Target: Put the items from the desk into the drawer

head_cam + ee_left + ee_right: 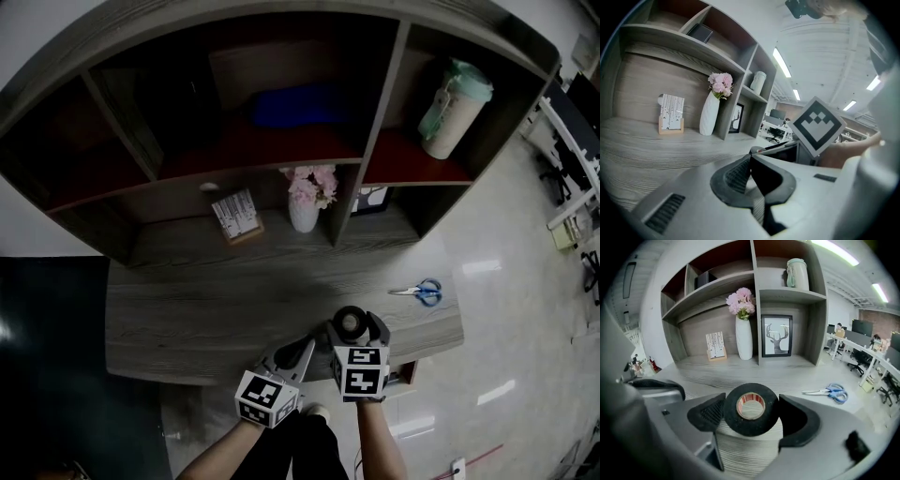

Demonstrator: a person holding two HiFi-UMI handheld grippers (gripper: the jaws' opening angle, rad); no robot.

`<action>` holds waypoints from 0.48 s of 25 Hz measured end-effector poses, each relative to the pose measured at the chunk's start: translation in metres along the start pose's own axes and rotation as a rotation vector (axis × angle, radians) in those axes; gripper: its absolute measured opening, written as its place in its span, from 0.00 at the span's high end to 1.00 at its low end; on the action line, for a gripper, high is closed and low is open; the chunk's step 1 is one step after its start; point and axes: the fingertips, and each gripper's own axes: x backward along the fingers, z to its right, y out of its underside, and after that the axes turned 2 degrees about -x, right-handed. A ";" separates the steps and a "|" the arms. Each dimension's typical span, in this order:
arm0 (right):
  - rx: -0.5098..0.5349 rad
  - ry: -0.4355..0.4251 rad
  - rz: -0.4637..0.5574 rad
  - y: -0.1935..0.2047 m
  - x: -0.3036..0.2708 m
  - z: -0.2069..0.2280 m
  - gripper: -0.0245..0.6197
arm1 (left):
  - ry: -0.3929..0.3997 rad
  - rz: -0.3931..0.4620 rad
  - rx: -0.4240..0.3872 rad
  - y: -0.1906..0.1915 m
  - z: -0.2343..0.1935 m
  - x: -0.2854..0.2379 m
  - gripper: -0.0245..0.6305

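Observation:
A black tape roll [734,420] with a reddish core stands upright between the jaws of my right gripper [751,414], which is shut on it just above the desk's front edge. In the head view the tape roll [352,324] shows at the tip of the right gripper [353,330]. My left gripper [298,354] hovers close beside it on the left, over the front edge. In its own view the left gripper [751,160] has its jaws pressed together with nothing between them. Blue-handled scissors [419,292] lie on the desk [187,309] to the right, and the scissors [829,392] also show in the right gripper view.
A shelf unit stands at the desk's back. On the desk beneath it are a white vase of pink flowers [305,202], a framed deer picture [776,335] and a card holder [235,216]. A pale bottle [454,108] stands on the upper right shelf. Office chairs and desks lie to the right.

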 end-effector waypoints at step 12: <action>-0.004 0.031 0.055 -0.001 0.057 0.014 0.39 | 0.059 0.009 -0.044 -0.013 0.045 0.006 0.95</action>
